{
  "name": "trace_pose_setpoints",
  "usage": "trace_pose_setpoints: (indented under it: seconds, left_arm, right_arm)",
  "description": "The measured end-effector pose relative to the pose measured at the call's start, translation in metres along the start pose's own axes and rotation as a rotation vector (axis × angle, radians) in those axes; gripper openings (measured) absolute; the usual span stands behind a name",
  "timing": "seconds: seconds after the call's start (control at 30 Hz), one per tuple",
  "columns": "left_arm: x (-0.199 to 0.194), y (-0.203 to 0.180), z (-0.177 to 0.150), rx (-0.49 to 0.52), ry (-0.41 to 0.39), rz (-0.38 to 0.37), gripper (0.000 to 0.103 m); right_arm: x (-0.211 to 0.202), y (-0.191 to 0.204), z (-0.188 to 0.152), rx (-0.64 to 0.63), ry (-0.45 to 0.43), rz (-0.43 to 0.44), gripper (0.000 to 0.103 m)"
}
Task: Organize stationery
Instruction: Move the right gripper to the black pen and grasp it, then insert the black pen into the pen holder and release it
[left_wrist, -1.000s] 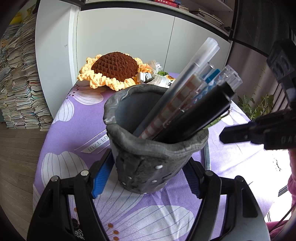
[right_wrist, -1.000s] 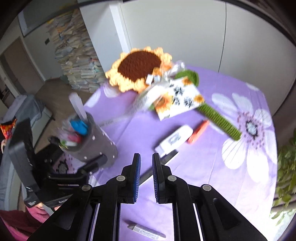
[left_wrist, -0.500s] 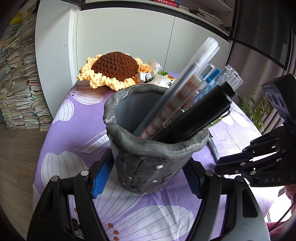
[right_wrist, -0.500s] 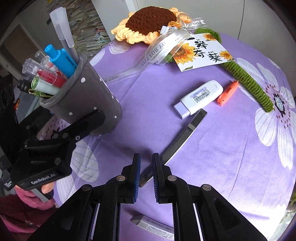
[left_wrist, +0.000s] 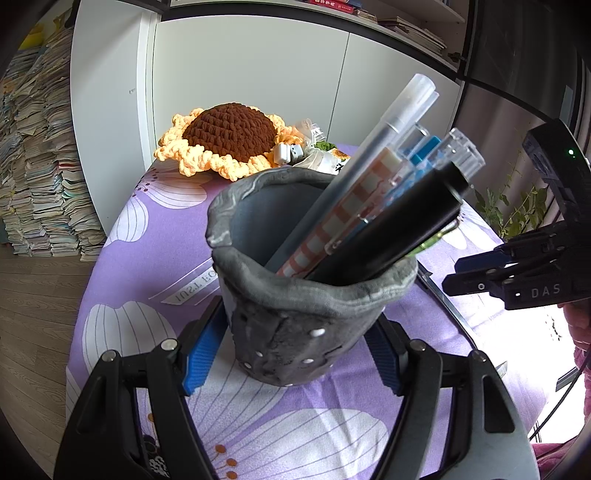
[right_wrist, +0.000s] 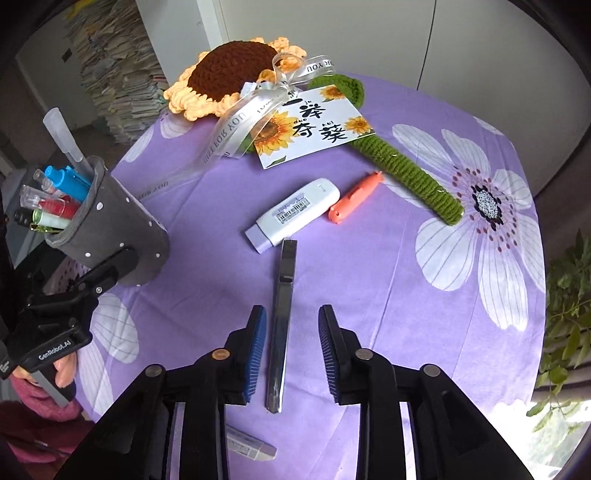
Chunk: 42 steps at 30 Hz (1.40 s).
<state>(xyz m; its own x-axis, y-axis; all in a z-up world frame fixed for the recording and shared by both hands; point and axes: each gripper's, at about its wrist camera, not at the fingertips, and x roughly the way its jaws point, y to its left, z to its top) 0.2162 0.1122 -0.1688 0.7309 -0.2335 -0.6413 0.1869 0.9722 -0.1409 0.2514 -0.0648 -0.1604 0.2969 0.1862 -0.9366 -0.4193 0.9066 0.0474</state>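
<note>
**Carefully now: a flat blade between opening jaws**

Right gripper (right_wrist: 291, 343) is opening astride the dark utility knife (right_wrist: 282, 321), pads clear; flat on purple cloth, it may skid. Left gripper (left_wrist: 295, 354) clamps the grey pen pot (left_wrist: 295, 325), near left, top-heavy.

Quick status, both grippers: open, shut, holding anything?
Left gripper: shut on the pen holder.
Right gripper: jaws opening, straddling the black ruler on the table, pads not touching it.
</note>
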Motion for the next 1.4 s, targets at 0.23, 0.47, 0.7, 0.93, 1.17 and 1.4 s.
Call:
trace_pose_setpoints:
  seconds: [0.23,0.47,0.7,0.93,1.17,1.4]
  left_arm:
    - [0.0,0.0,0.0,0.0,0.0,0.0,0.072]
    - [0.0,0.0,0.0,0.0,0.0,0.0,0.072]
    - [0.0,0.0,0.0,0.0,0.001,0.0,0.072]
    - [0.0,0.0,0.0,0.0,0.0,0.0,0.072]
    - [0.0,0.0,0.0,0.0,0.001,-0.001,0.072]
    - [0.0,0.0,0.0,0.0,0.001,-0.001,0.072]
  right_arm:
    - [0.024,0.008,0.028,-0.024,0.013,-0.041,0.034]
    - [0.04,0.009,0.042,-0.022,0.032,-0.048,0.023]
    - [0.027,0.011,0.036,-0.034,0.007,-0.038,0.012]
    - [-0.037,0.01,0.03,-0.012,-0.141,0.001,0.012]
    - [-0.103,0.033,0.023,-0.074,-0.321,0.028,0.012]
    - [-0.174,0.056,0.03,-0.136,-0.527,0.122,0.012]
